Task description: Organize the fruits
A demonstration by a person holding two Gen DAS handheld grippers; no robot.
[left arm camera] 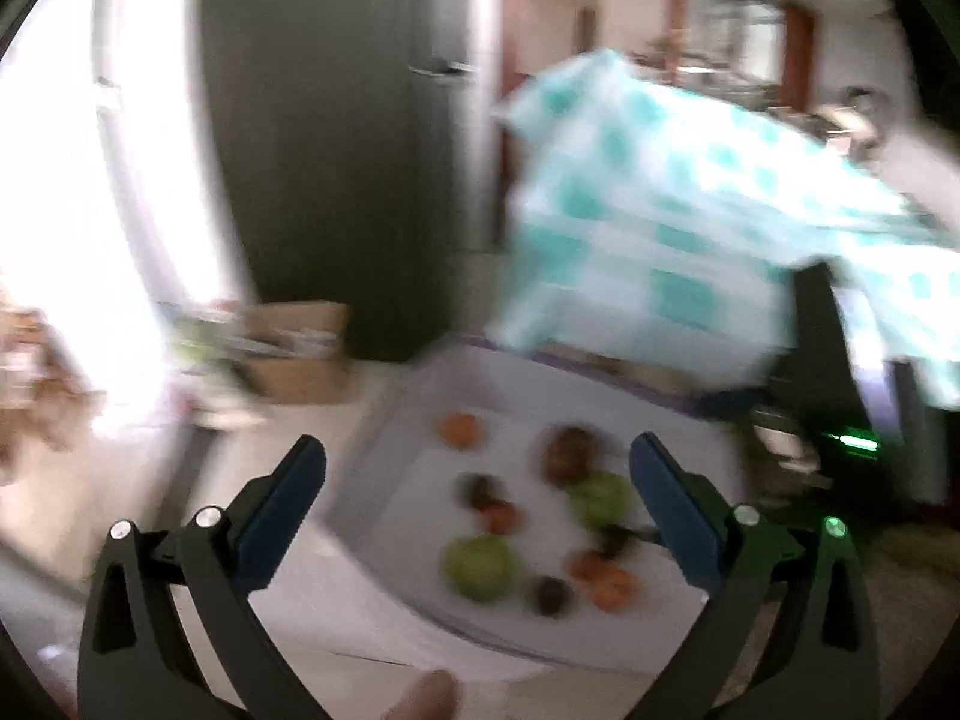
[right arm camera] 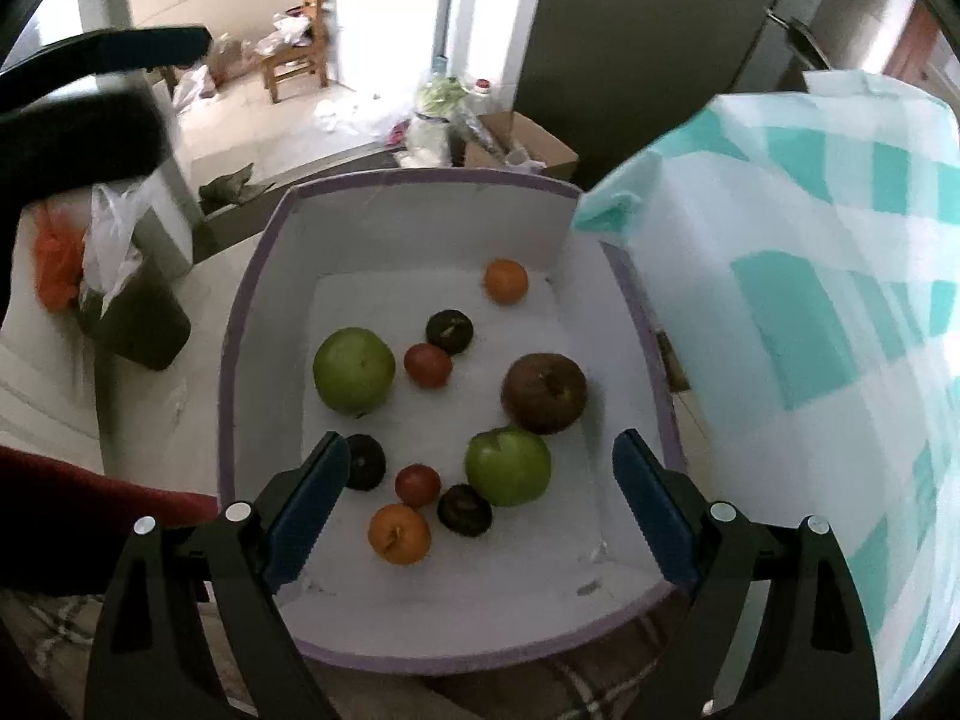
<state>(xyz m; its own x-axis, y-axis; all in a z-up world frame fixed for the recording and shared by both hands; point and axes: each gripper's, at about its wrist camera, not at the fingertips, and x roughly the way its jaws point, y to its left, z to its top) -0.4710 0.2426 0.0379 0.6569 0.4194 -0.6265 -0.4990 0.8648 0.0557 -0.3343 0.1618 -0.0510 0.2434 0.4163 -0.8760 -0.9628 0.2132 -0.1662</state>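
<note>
A white box with a purple rim (right arm camera: 243, 324) holds several fruits: two green apples (right arm camera: 354, 369) (right arm camera: 508, 466), a brown apple (right arm camera: 543, 393), two oranges (right arm camera: 506, 281) (right arm camera: 399, 534), two red tomatoes (right arm camera: 427, 365) (right arm camera: 417, 485) and three dark fruits (right arm camera: 449, 330). My right gripper (right arm camera: 480, 462) is open and empty above the box's near half. My left gripper (left arm camera: 477, 468) is open and empty above the same box (left arm camera: 384, 420); that view is blurred. The green apples show there too (left arm camera: 480, 567) (left arm camera: 600, 498).
A white and teal checked cloth (right arm camera: 810, 324) (left arm camera: 660, 228) hangs over a table right of the box. A dark bin with a plastic bag (right arm camera: 129, 312) stands left of it. A cardboard box (right arm camera: 522, 144), bottles and a wooden chair (right arm camera: 297, 54) stand behind.
</note>
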